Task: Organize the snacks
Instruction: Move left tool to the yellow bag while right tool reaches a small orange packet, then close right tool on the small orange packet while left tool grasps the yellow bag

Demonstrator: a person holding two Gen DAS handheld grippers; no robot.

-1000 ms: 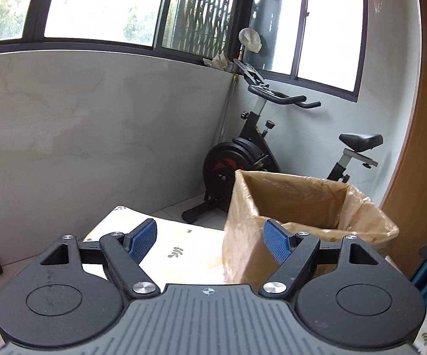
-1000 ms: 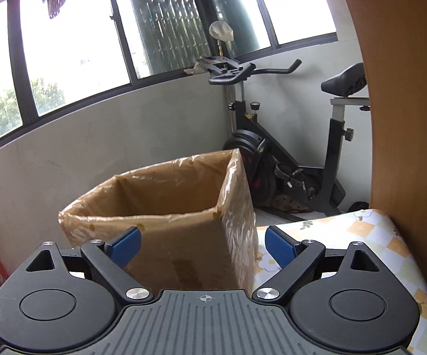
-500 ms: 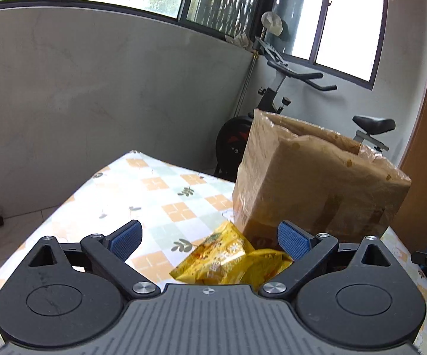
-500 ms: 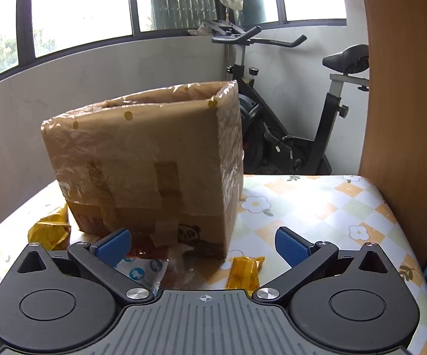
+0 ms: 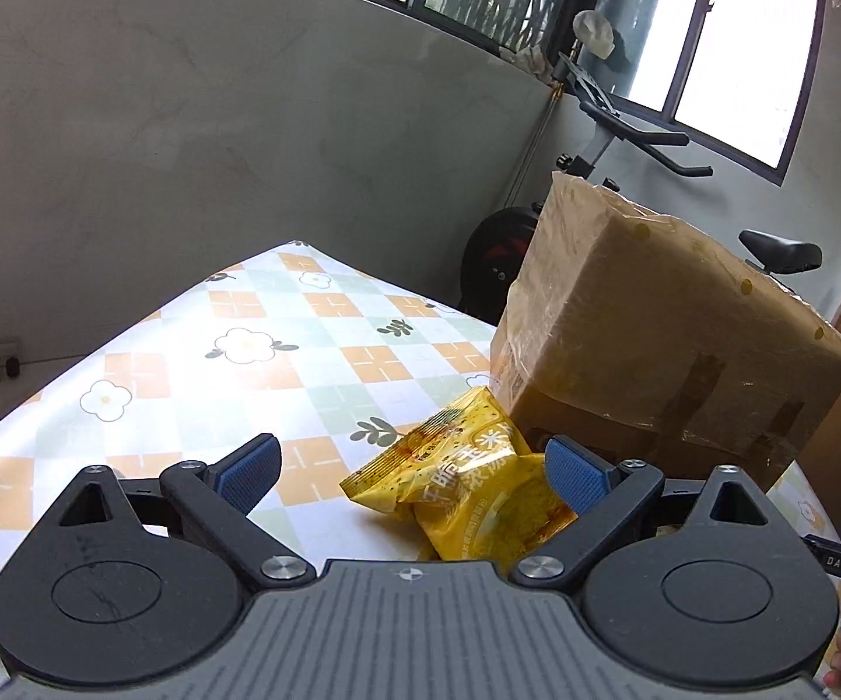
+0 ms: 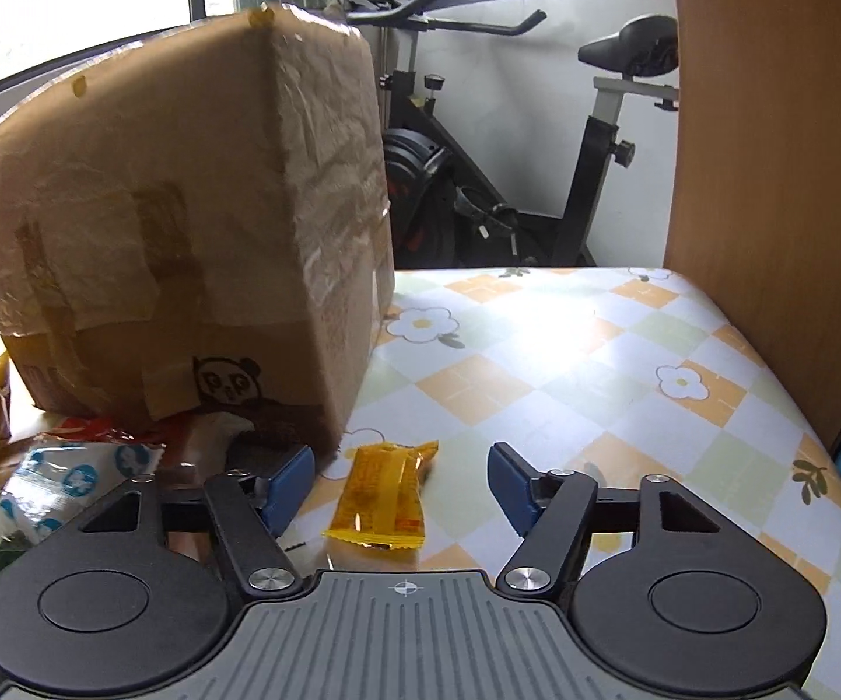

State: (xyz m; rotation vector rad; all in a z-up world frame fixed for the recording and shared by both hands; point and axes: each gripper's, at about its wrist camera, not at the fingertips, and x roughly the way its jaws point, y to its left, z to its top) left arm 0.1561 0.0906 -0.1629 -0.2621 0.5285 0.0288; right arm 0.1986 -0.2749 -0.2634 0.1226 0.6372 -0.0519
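My closing right gripper (image 6: 400, 487) straddles, without touching, the small orange snack packet (image 6: 382, 496) beside the cardboard box (image 6: 187, 221), while my left gripper (image 5: 412, 475), closing slightly, stands wide around the yellow snack bag (image 5: 467, 487).

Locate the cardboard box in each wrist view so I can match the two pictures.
Left wrist: the cardboard box stands right of centre on the table, behind a yellow snack bag.
Right wrist: the cardboard box fills the left half, a panda print low on its front, an orange snack packet lying before its corner.
Shared landmark: the exercise bike behind the box.
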